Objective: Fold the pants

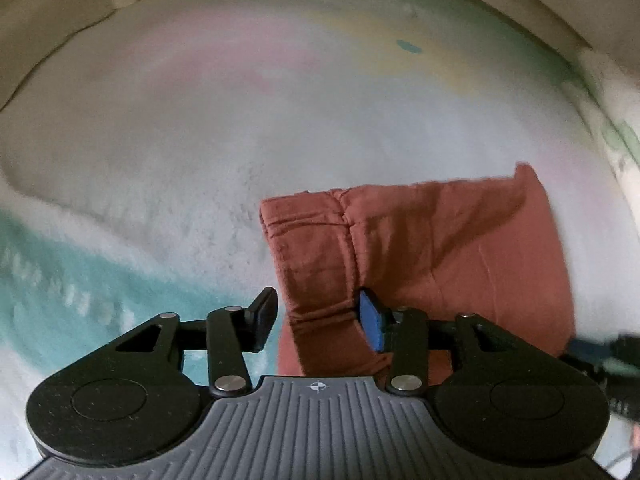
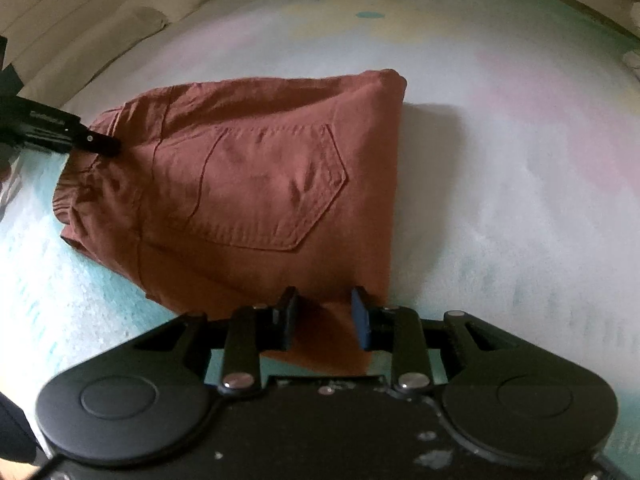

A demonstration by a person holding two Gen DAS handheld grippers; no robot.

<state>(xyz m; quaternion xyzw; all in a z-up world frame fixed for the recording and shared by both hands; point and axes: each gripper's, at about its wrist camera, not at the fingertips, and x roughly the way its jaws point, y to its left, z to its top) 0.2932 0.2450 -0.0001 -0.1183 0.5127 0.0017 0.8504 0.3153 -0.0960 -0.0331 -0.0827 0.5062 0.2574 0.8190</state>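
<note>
Two grippers sat at the near edge of the pants (image 2: 248, 184), which lay as a compact rust-red bundle on a pastel rug (image 2: 500, 208), back pocket (image 2: 272, 188) facing up. My left gripper (image 1: 318, 320) had its jaws spread wide, one pad over the rug and the blue pad resting against a hemmed fold, so it gripped nothing. My right gripper (image 2: 324, 316) also stood released, its jaws parted around the near corner of cloth without pinching it. I judged the folding nearly done, with the step in hand either a last tidy or letting go. To do it well I would have kept both tools low and drawn them straight back off the cloth, so that neither pad dragged a layer and opened the stack; had another fold been wanted, I would have closed each gripper on all the layers at its corner, not just the top one, and lifted both together. Much was hard to make out. Motion blur smeared the rug and the far edge in the left view. The underside layers and the legs were hidden inside the bundle, so I could not tell how evenly they were stacked. The nearest hem ran under both gripper bodies, and the right gripper showed in the left view only as a dark smear at the frame edge.
</note>
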